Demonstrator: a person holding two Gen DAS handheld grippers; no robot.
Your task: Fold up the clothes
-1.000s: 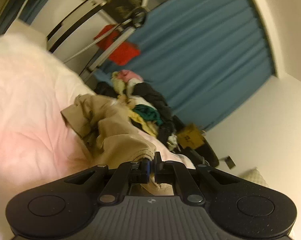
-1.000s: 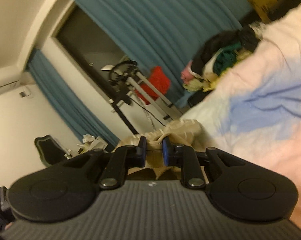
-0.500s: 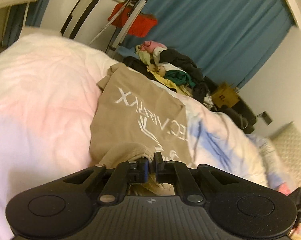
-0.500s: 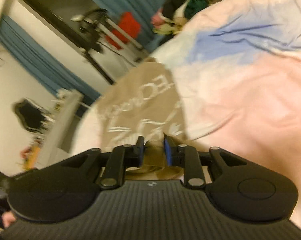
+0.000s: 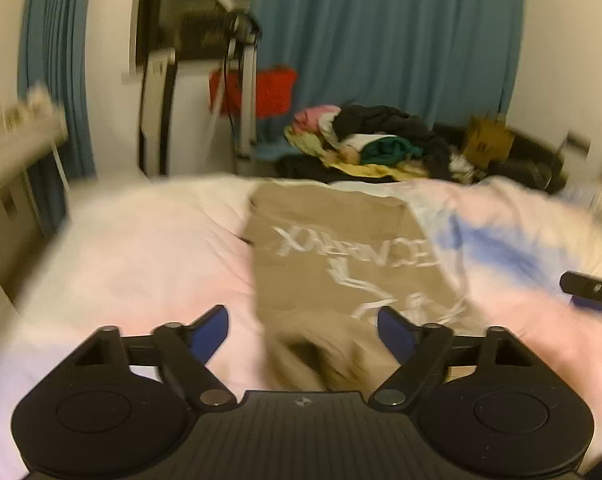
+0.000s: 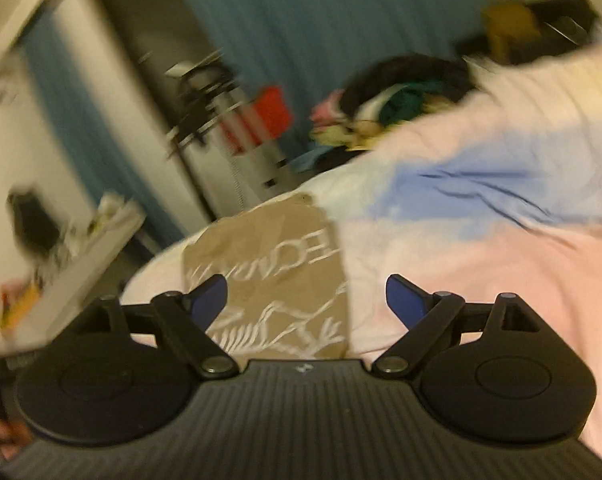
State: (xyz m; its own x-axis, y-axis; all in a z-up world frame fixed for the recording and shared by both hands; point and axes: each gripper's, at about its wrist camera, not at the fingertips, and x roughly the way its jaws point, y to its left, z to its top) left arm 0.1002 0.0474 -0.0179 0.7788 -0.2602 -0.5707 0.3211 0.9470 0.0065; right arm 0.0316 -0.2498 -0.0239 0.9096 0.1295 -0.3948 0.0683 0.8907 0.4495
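Note:
A tan T-shirt (image 5: 341,248) with white lettering and a white printed figure lies spread flat on the pink, white and blue bedcover (image 5: 141,256). Its near end is bunched just ahead of my left gripper (image 5: 303,330), which is open and empty above it. In the right wrist view the shirt (image 6: 269,276) lies below and ahead of my right gripper (image 6: 307,300), which is also open and empty. One finger of the right gripper (image 5: 589,288) shows at the right edge of the left wrist view. Both views are motion-blurred.
A heap of mixed clothes (image 5: 373,146) sits at the bed's far end in front of blue curtains (image 5: 389,40). A metal stand (image 5: 241,92) with a red item (image 5: 273,88) stands beyond the bed. A shelf (image 6: 93,256) is at the left.
Both grippers opened and let go of the tan shirt, which now lies spread flat on the bed. Both views swung to look down the bed.

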